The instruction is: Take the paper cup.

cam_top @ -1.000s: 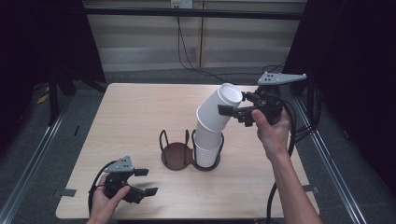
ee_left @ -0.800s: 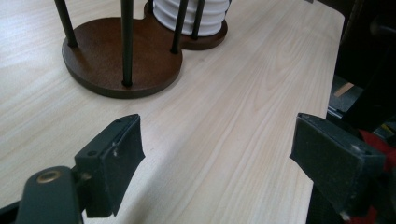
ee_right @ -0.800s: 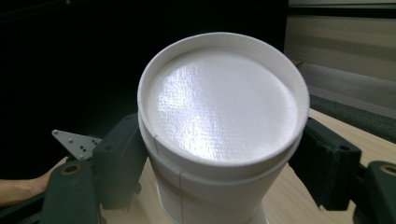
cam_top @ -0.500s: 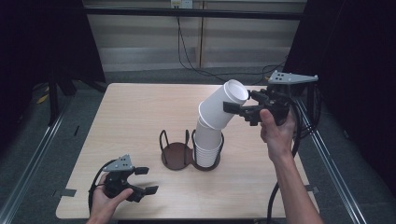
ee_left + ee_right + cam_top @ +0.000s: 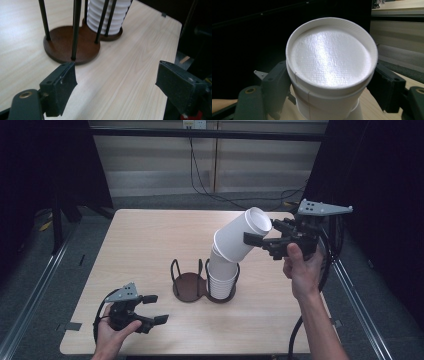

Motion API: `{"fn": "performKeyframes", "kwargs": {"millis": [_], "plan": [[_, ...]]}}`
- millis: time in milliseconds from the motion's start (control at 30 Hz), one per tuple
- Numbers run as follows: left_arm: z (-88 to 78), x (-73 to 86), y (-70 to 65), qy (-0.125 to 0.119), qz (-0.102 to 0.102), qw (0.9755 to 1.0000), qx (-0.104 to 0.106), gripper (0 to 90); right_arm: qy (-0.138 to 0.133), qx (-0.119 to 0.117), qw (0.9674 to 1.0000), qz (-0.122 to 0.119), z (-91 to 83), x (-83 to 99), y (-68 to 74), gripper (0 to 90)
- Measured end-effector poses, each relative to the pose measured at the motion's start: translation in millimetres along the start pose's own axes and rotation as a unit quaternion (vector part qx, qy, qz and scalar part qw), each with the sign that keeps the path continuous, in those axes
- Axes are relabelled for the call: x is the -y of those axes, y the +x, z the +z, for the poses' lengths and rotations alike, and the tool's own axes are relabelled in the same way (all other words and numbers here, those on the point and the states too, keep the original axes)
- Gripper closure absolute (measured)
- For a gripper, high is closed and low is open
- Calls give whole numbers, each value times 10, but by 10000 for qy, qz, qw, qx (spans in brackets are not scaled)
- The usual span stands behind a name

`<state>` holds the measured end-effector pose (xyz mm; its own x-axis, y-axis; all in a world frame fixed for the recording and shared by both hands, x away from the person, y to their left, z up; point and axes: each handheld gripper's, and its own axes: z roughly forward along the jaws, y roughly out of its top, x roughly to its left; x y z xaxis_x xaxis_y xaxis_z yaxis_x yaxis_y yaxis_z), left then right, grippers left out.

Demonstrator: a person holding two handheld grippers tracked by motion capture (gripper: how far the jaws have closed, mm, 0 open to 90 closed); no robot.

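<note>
Both jaws of the right gripper (image 5: 264, 236) seemingly clamp the cup (image 5: 241, 236).

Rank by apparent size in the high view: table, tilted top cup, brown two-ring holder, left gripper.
1. table, far the largest.
2. brown two-ring holder and tilted top cup: look about alike, so I won't rank them; the raised cup sits nearer the camera.
3. left gripper, smallest.

A light wooden table (image 5: 150, 245) stands on grey floor (image 5: 30, 270). Behind its far edge runs a pale wall (image 5: 150, 160) with trailing black cables (image 5: 200, 175); darkness flanks both sides.
</note>
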<state>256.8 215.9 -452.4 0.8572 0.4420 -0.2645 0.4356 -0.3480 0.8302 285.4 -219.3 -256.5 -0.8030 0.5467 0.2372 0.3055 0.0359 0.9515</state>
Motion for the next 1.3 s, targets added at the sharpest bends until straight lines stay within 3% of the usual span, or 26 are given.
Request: {"fn": "performKeyframes", "kwargs": {"millis": [267, 333, 500, 700, 867, 967, 1300], "plan": [[23, -136, -70, -159, 205, 9995, 201, 161, -54, -230, 9997, 8, -67, 41, 129, 242], [47, -191, -87, -73, 268, 9993, 255, 161, -43, -263, 9996, -7, -69, 57, 161, 242], [30, -357, -133, -281, 469, 9983, 202, 164, 40, -346, 9994, -65, -20, 121, 247, 242], [-11, -471, -171, -514, 539, 9968, 295, 161, 169, -573, 9981, -157, 90, 239, 387, 242], [-6, -476, -208, -744, 463, 9954, 395, 160, 358, -667, 9971, -103, 177, 357, 435, 242], [22, -469, -238, -708, 504, 9948, 527, 160, 354, -737, 9966, -49, 202, 429, 432, 242], [47, -473, -321, -714, 703, 9933, 581, 158, 450, -909, 9948, 91, 271, 667, 437, 242]]}}
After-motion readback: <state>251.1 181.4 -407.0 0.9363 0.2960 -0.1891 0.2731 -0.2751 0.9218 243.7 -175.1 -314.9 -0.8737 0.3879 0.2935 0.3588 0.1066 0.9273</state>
